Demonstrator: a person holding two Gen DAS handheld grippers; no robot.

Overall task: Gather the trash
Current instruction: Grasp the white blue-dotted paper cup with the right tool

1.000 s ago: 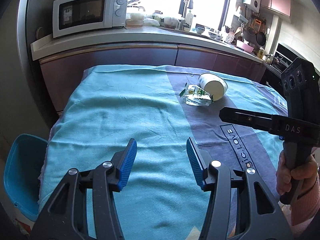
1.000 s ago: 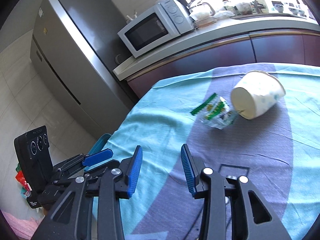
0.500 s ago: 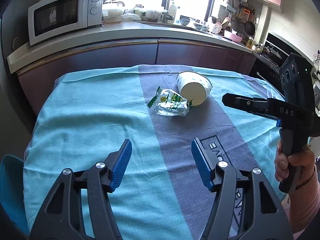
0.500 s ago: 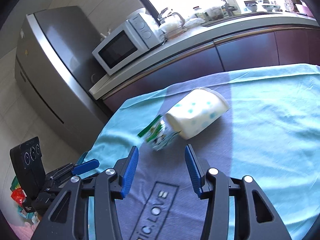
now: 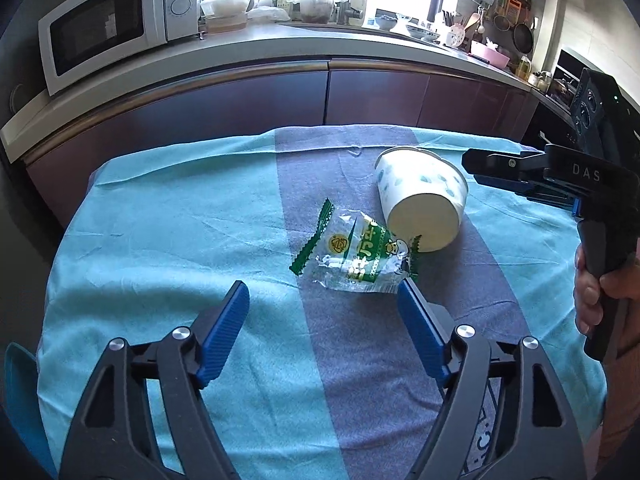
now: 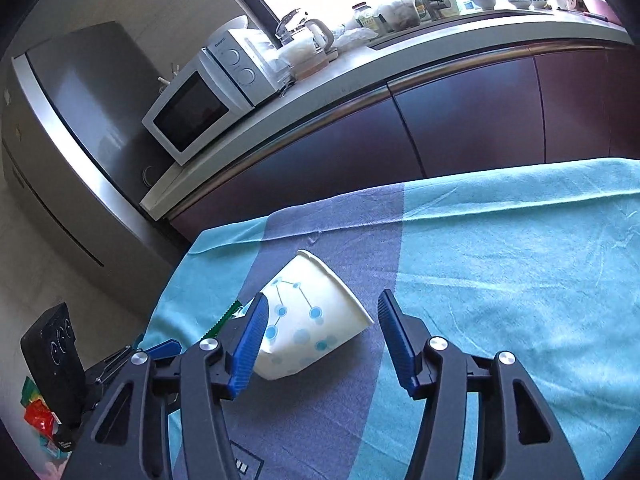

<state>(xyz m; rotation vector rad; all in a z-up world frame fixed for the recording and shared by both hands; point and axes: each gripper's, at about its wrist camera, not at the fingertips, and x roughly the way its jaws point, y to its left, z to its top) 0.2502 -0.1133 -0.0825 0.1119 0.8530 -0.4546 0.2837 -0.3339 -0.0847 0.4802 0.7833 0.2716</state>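
A white paper cup (image 5: 420, 200) with blue dots lies on its side on the teal and grey cloth (image 5: 180, 240). A clear wrapper with green edges (image 5: 356, 256) lies against the cup's base. My left gripper (image 5: 324, 296) hovers just short of the wrapper, its jaws opening, nothing between them. My right gripper (image 6: 320, 304) is over the cup (image 6: 312, 320); its jaws are opening and stand on either side of the cup without pressing it. The right gripper (image 5: 516, 172) also shows at the right of the left wrist view, held by a hand (image 5: 596, 292).
A kitchen counter (image 5: 280, 44) with a microwave (image 5: 116, 24) runs behind the table. A grey fridge (image 6: 80, 120) stands at the left. A blue bin (image 5: 20, 400) sits by the table's near left corner. Colourful packets (image 6: 38, 416) lie on the floor.
Both grippers have moved forward over the cloth toward the cup and wrapper, which now look much larger and nearer. Both pairs of jaws have spread wider.
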